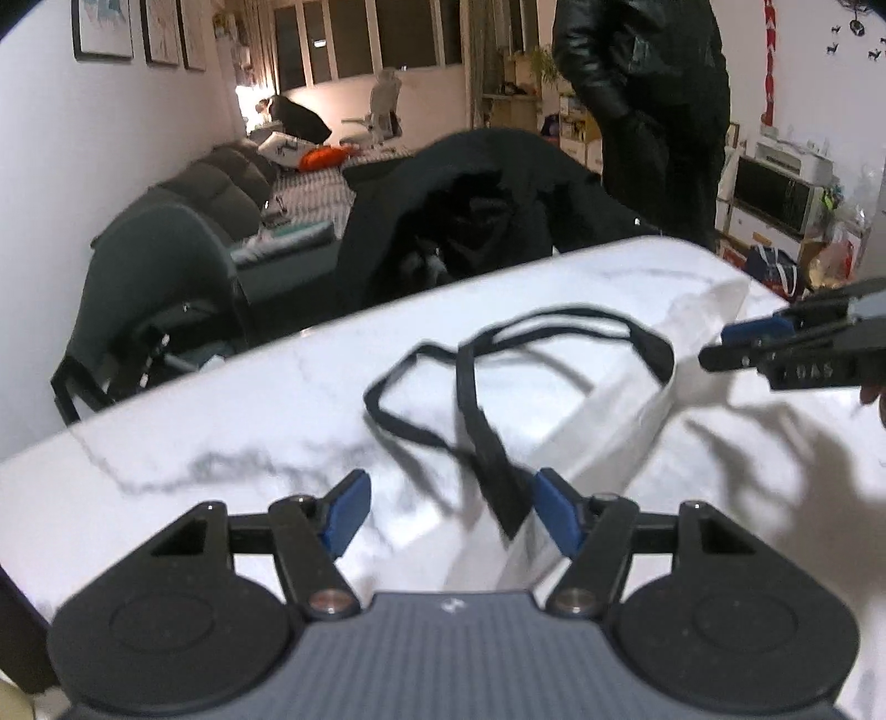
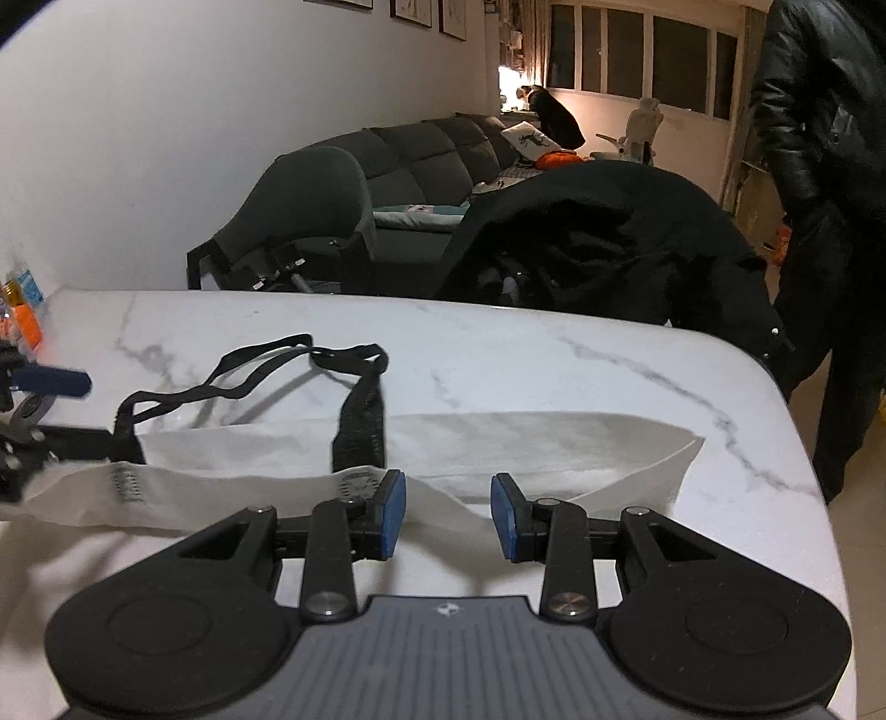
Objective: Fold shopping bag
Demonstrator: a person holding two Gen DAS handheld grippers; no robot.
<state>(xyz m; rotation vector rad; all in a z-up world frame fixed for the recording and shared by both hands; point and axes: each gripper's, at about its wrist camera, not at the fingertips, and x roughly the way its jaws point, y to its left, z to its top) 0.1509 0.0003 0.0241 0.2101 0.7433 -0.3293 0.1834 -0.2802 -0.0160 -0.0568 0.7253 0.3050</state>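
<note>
Left wrist view shows a black coat (image 1: 470,205) heaped over a chair at the far edge of the table (image 1: 221,421), and behind it a person in a dark jacket (image 1: 648,111) stands. A grey chair (image 1: 160,271) is at the left of the coat, and a grey sofa (image 2: 432,155) runs along the white wall. Nothing lies between the grippers and the bag.

There is one white shopping bag (image 2: 531,448) with two black handles (image 2: 249,371); it lies flat on the table, its open mouth toward the left gripper. Three framed pictures (image 1: 144,30) hang on the wall.

The left gripper (image 1: 451,512) has its fingers wide apart above the bag's edge, and one handle strap passes just beside its right pad. The right gripper (image 2: 448,515) also has its fingers apart, holding nothing, low over the bag's near edge.

The table is white marble with grey veins. The room is a living room with dark windows (image 2: 637,55).
</note>
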